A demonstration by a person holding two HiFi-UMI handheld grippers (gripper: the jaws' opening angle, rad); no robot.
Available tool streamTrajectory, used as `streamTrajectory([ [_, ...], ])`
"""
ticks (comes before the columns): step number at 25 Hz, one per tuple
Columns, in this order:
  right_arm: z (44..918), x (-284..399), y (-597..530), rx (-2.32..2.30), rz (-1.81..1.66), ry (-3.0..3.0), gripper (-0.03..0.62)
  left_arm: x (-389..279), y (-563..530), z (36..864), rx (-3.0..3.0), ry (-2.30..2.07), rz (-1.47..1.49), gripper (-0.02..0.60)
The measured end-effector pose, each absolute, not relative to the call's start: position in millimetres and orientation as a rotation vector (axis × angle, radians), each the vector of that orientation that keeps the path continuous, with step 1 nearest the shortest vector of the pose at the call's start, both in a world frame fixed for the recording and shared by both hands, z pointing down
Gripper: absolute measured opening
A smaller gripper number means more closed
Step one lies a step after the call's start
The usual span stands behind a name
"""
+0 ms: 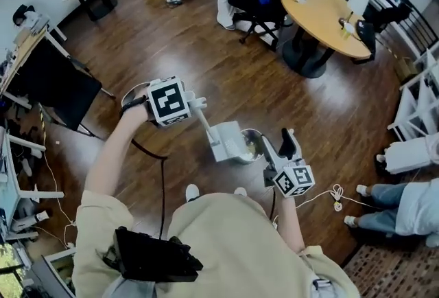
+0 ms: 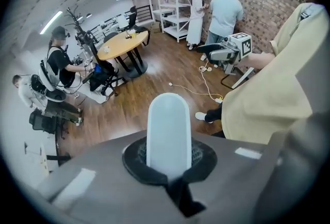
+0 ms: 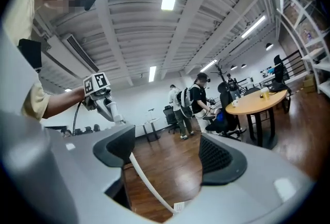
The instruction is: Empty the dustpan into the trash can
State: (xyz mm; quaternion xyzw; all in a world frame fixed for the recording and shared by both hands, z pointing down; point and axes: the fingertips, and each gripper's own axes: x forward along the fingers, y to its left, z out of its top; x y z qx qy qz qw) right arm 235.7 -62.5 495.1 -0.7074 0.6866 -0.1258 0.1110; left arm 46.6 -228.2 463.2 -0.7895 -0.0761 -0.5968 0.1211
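Left gripper [image 1: 194, 104] pinches dustpan handle [image 2: 168, 130]; dustpan [image 1: 225, 142] hides trash can's [image 1: 254, 144] 9 o'clock rim. Right gripper [image 3: 167, 161] jaws spread; thin rod [image 3: 147, 181] between, contact unclear.

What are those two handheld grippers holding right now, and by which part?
The left gripper is shut on the dustpan, gripping its white handle just below the rounded end. The right gripper has its jaws apart and pinches nothing.
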Motion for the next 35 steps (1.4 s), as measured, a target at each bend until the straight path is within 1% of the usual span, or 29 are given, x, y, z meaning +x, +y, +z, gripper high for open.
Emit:
streamTrajectory([
  [8,490,167,-114,-1.941,-0.383,2.189,0.379,-62,-254,474,-2.342,-0.069,-1.799,0.006],
  [16,507,145,-134,-1.865,-0.445,2.258,0.373,-140,-271,532,-2.367,0.146,-1.976,0.007],
  [21,510,102,-157,-1.775,-0.472,2.37,0.371,-215,-276,572,-2.494,0.46,-2.12,0.007],
  [26,511,55,-180,-1.642,-0.493,2.5,0.371,-276,-275,634,-2.622,0.912,-2.118,0.007],
  [35,523,-13,-199,-1.44,-0.541,2.667,0.371,-303,-250,705,-2.794,1.417,-2.007,0.007],
])
